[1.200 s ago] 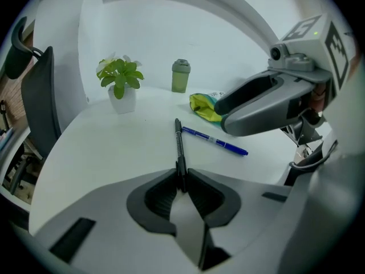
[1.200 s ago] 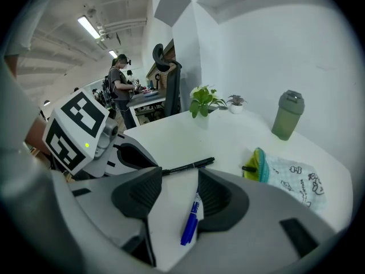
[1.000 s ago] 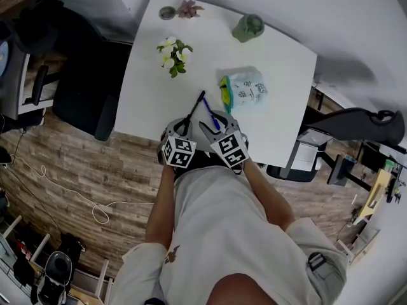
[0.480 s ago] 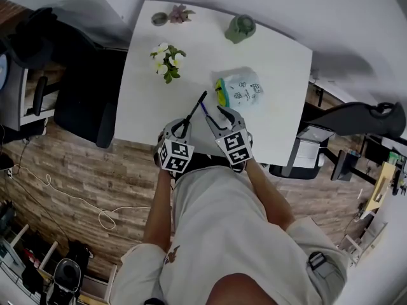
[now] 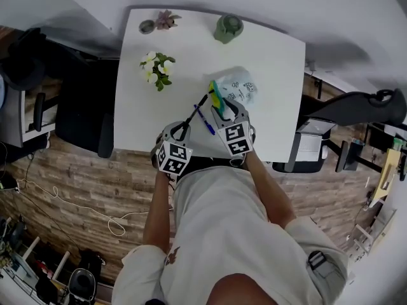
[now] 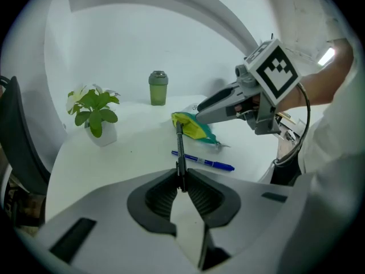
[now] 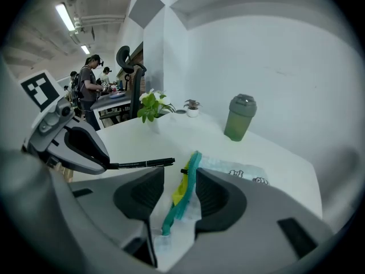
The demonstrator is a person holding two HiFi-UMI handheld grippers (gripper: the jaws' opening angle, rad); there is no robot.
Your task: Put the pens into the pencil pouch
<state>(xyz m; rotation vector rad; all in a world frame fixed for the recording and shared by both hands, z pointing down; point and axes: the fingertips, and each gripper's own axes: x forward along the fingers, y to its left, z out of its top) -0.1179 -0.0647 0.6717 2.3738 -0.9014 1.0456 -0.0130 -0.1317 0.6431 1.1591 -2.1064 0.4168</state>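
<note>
My left gripper (image 6: 182,188) is shut on the end of a black pen (image 6: 180,147), which sticks out over the white table (image 5: 273,81) towards the pouch. A blue pen (image 5: 204,119) lies loose on the table between the two grippers. The pale blue pencil pouch (image 5: 236,89) lies flat, its green and yellow zipper edge (image 7: 185,193) raised. My right gripper (image 7: 179,196) straddles that edge, and its jaws are closing. A gap still shows beside the left pad. The black pen's tip (image 7: 168,161) hovers just left of the pouch's mouth.
A potted plant with white flowers (image 5: 152,68) stands at the table's left. A green cup (image 5: 227,28) and a small pot plant (image 5: 166,20) sit at the far edge. Black office chairs (image 5: 82,100) flank the table. People stand in the far background.
My right gripper has moved away from the blue pen to the pouch's zipper edge, which now stands between its jaws. The left gripper has risen slightly with the black pen.
</note>
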